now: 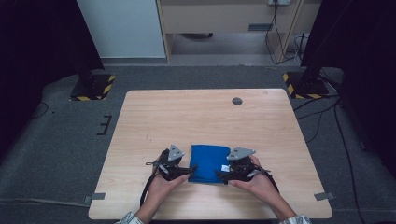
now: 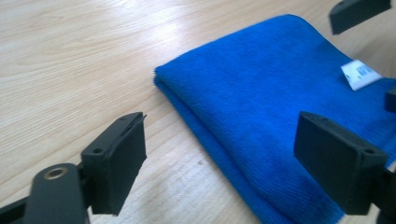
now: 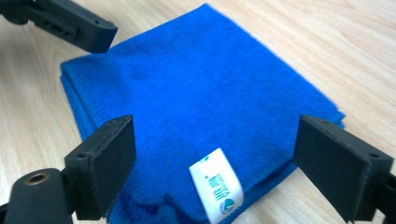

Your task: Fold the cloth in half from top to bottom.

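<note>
mostly bare pale wood table (image 1: 196,112), grey carpet (image 1: 60,140); both hand-held grippers spread beside blue cloth (image 1: 208,163).

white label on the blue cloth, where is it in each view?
High view: white label, cloth's near right corner, by the right tongs.
Left gripper view: label at far right on the blue cloth.
Right gripper view: label bottom centre, between the open jaws.
Shared landmark: the folded blue cloth.

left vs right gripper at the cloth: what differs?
The left gripper sits at the near-left corner of the blue cloth, by its plain folded edge; the right gripper sits at the near-right corner, by the white tag. Both are open, gripping nothing, cloth lying folded on the table.
</note>
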Available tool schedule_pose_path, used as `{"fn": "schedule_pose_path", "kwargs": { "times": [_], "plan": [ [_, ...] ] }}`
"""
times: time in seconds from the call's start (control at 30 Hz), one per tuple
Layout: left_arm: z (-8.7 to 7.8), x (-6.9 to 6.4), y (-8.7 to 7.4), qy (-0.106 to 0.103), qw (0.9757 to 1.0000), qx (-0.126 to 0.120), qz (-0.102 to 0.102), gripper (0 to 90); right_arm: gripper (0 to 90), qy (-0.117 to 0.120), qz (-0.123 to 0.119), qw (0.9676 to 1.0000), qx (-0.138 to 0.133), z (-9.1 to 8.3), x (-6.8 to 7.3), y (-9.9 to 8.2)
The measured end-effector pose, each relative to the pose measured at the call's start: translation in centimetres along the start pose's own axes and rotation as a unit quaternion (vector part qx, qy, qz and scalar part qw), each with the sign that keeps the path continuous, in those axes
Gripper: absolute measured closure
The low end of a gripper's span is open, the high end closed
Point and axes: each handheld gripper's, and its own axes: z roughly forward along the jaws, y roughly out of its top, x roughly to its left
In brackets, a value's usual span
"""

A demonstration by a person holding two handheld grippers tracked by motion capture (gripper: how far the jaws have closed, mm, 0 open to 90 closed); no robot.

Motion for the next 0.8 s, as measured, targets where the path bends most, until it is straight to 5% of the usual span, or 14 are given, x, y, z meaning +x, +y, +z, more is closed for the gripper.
{"fn": "schedule_pose_path", "kwargs": {
  "times": [0.4,0.8],
  "plan": [
    [-0.5,1.4,0.2,0.010,0.9993,-0.013,-0.033,11.0,9.0,-0.011,0.034,0.9989,-0.031,-0.9,-1.2,0.6],
    [-1.2,2.3,0.3,0.023,0.9989,-0.022,-0.035,10.2,8.7,-0.029,0.055,0.9973,-0.039,-1.9,-2.8,0.2]
  ]
}}
